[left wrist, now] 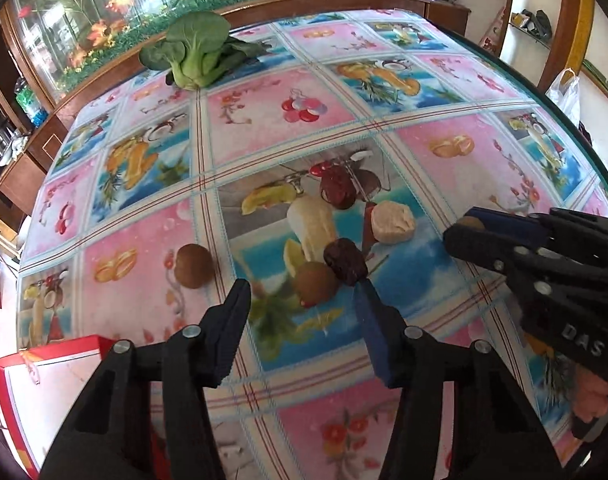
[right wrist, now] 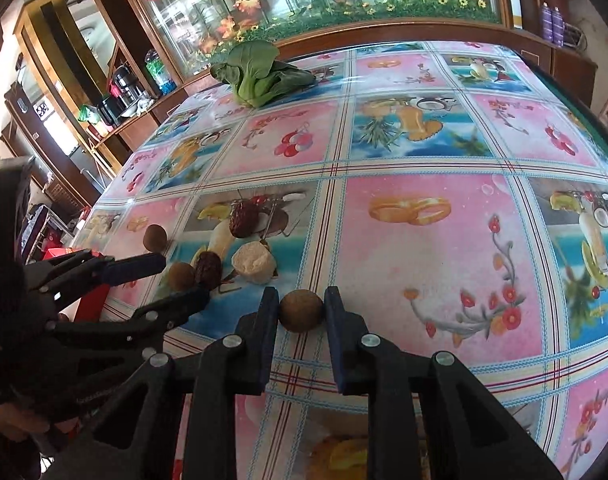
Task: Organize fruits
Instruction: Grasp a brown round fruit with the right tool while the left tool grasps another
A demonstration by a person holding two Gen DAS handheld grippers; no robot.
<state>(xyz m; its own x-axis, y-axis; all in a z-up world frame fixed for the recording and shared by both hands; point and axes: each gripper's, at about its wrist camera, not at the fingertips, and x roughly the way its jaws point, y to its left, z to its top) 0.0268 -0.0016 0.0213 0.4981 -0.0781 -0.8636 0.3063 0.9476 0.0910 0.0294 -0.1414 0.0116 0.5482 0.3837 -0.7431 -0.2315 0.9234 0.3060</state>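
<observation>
My right gripper [right wrist: 301, 300] is shut on a small round brown fruit [right wrist: 301, 311] just over the tablecloth; in the left wrist view that gripper [left wrist: 464, 227] shows at the right. My left gripper [left wrist: 301, 290] is open, pointing down at a cluster. A second brown fruit [left wrist: 314, 285] lies between its fingers, untouched by the pads. A dark red date [left wrist: 346, 266] rests against that fruit, close to the right fingertip [left wrist: 364, 294]. A third brown fruit [left wrist: 193, 266] sits apart to the left. Farther back lie a redder date [left wrist: 338, 190] and a pale bun-like lump [left wrist: 392, 222].
A bok choy [left wrist: 195, 54] lies at the table's far edge, before a glass cabinet. A red box [left wrist: 43, 364] stands off the near left corner. The tablecloth [right wrist: 424, 248] carries printed fruit pictures that can pass for real ones. The table edge [left wrist: 576, 136] curves along the right.
</observation>
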